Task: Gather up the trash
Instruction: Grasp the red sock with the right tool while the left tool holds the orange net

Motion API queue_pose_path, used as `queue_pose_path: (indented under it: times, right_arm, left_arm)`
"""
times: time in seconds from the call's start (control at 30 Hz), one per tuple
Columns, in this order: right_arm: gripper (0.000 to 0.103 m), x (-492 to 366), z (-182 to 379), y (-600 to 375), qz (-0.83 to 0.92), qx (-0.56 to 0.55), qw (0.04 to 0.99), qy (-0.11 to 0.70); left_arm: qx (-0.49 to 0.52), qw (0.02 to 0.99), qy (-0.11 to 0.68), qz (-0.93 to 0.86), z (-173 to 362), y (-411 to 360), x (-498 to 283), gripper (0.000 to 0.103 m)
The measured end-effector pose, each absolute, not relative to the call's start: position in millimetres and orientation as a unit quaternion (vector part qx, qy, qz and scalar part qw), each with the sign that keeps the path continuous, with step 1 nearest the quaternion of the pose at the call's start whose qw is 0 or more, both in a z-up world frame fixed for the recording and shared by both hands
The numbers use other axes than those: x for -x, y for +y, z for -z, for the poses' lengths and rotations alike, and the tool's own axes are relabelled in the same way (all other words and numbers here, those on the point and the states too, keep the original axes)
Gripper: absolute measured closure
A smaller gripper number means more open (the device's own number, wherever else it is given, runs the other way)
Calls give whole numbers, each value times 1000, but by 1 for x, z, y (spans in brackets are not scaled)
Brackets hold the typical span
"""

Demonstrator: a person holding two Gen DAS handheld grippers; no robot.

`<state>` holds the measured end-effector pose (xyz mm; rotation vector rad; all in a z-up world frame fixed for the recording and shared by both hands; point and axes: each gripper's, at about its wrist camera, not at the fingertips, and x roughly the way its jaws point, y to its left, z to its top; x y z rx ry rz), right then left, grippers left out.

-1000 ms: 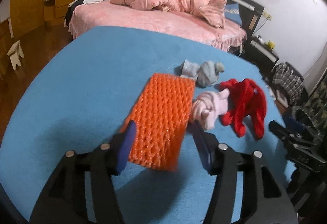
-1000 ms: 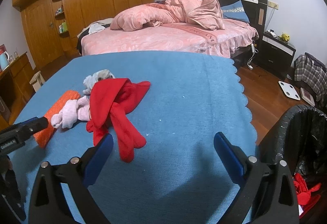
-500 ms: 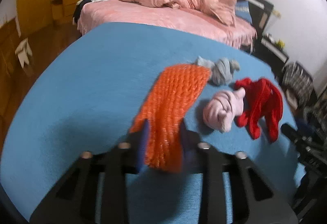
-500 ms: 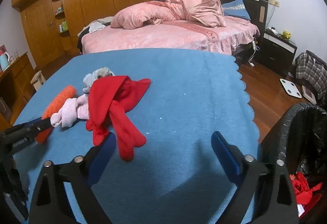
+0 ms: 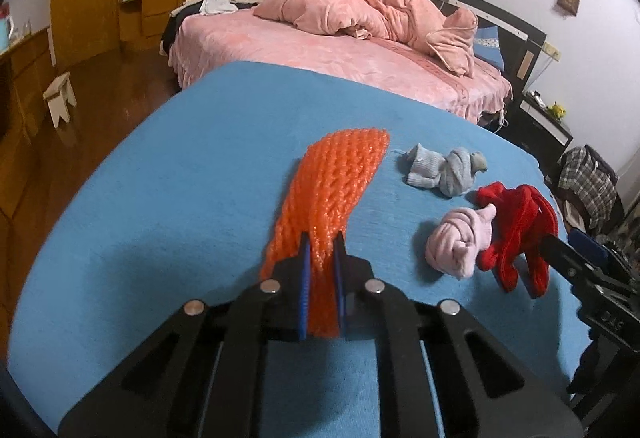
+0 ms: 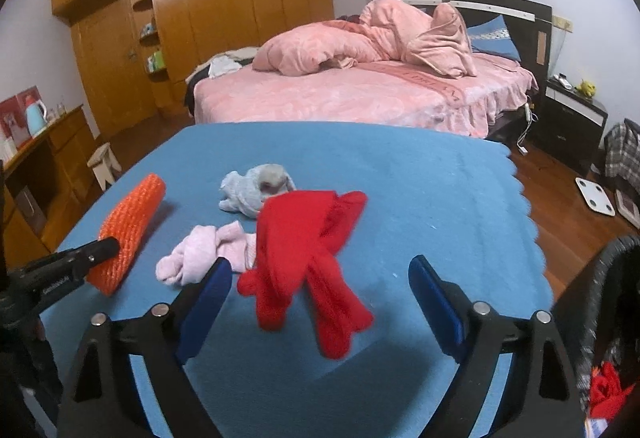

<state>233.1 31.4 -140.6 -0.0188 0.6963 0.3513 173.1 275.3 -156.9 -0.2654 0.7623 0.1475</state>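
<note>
The left gripper (image 5: 320, 258) is pinching the near end of the orange foam net (image 5: 332, 190). Its two blue pads are pressed tight on the net, and the foam bunches up between them. The rest of the net lies flat on the blue tablecloth (image 5: 180, 198), stretching away from the gripper. The net looks very light and squashy, so I think it will bend and flop when lifted. It should not slip much, because the bumpy foam is easy to hold at the end.

The right gripper (image 6: 320, 290) is spread wide and holds nothing. Just past it lies the red cloth (image 6: 308, 238), soft and floppy. It looks best grabbed in the thick middle. Touching the red cloth on the left is a pink sock bundle (image 6: 204, 254), and behind is a grey sock bundle (image 6: 252, 190).

A black trash bin (image 6: 604, 298) stands at the right edge of the table. Farthest away is the pink bed (image 6: 360, 94).
</note>
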Motion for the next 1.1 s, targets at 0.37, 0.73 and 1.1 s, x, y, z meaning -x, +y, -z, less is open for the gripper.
queue_pose_path:
  times: [0.37,0.73,1.1]
  right_arm:
    - [73,-263,167,45,-181,12,892,415]
    - [92,-255,161,41,-192,-4,893,408]
    - [92,-222,124,9,-193,-22,905,377]
  left_arm:
    - [137,910,385,-64,168,277,-177,93]
    - [127,910,390,-67,166,273,-179,94]
    - [132,923,357,-53,126,243,-156,94]
